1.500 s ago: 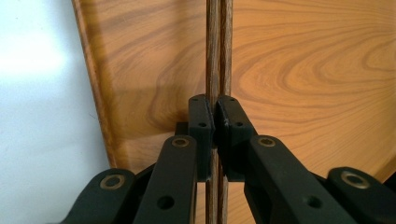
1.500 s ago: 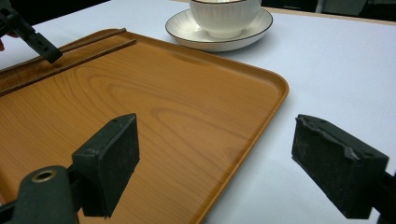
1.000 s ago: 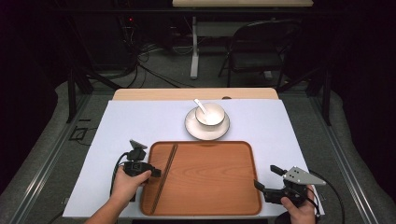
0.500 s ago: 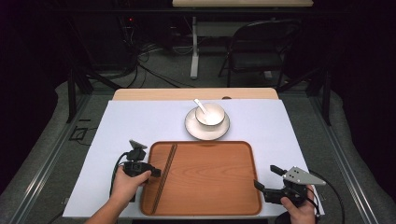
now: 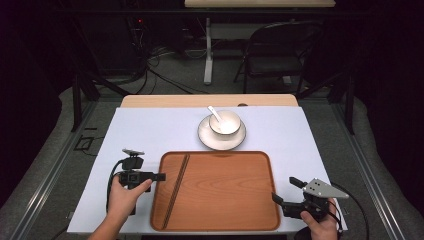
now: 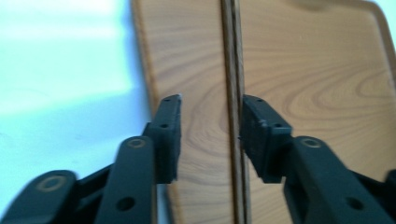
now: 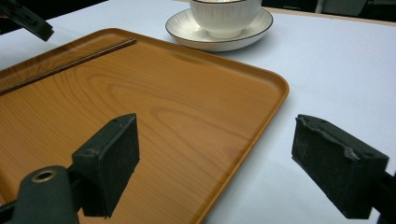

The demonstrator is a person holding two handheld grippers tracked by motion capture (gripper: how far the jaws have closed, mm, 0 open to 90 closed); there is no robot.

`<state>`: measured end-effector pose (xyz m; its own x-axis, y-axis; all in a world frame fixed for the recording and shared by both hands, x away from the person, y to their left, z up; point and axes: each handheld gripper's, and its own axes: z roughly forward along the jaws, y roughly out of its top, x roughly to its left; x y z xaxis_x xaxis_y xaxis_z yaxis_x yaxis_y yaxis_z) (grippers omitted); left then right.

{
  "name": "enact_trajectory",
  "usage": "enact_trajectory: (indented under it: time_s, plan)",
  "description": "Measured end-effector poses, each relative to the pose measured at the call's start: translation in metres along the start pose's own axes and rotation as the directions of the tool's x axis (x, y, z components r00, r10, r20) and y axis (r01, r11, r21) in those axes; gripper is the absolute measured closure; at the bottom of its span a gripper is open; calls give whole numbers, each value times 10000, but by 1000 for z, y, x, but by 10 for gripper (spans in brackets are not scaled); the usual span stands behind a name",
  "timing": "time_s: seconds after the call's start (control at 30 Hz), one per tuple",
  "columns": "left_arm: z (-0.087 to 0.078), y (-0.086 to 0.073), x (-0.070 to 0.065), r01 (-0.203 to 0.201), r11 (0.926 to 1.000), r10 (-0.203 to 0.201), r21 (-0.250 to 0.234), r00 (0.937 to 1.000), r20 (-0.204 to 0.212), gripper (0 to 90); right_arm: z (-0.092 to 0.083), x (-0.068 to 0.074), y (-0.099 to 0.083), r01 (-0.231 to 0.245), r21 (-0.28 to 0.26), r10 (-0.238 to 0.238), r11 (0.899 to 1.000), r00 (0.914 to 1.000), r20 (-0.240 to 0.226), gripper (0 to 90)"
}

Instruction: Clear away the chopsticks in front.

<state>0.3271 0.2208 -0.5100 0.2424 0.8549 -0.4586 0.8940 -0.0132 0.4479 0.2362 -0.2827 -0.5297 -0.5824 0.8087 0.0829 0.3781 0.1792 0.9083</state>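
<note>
A pair of dark chopsticks (image 5: 177,187) lies along the left side of the wooden tray (image 5: 225,200). My left gripper (image 5: 161,176) hovers at the tray's left rim. Its jaws have just been opening, and in the left gripper view the gripper (image 6: 210,112) stands open above the chopsticks (image 6: 232,70), its pads clear of them. At the tray's near right corner my right gripper (image 5: 285,190) is held wide open with nothing in it; its own view has it (image 7: 210,144) straddling the tray's edge (image 7: 261,107).
Behind the tray, a white bowl (image 5: 225,122) with a spoon (image 5: 215,112) in it sits on a saucer (image 5: 220,136). A white sheet (image 5: 150,130) covers the table. A folding chair (image 5: 280,55) and cables stand beyond the far edge.
My left gripper has lifted slightly at the tray's left rim, while the chopsticks stay flat on the tray. The right gripper has kept still.
</note>
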Motion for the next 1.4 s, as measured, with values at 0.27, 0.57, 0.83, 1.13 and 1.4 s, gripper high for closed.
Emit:
enact_trajectory:
  time_s: [0.27,0.57,0.83,1.13,1.4]
  plan:
    - [-17,-18,18,-769,9851,611,-1535,9926,-1053,434,0,0,0,-32,8,32,10000,10000,35,147]
    - [-23,-42,40,-391,9711,98,-2355,9922,-1243,416,1,0,0,-84,47,84,10000,9999,61,147]
    - [-14,-48,42,-652,9683,246,-2411,9855,-1677,409,1,0,0,-88,49,88,9999,9999,61,147]
    - [-8,-50,36,-1278,9698,847,-2075,9751,-2048,405,0,0,0,-50,39,50,10000,10000,2,147]
    - [-7,-51,34,-1436,9681,1002,-2051,9729,-2083,405,0,0,0,-13,21,13,10000,10000,-33,147]
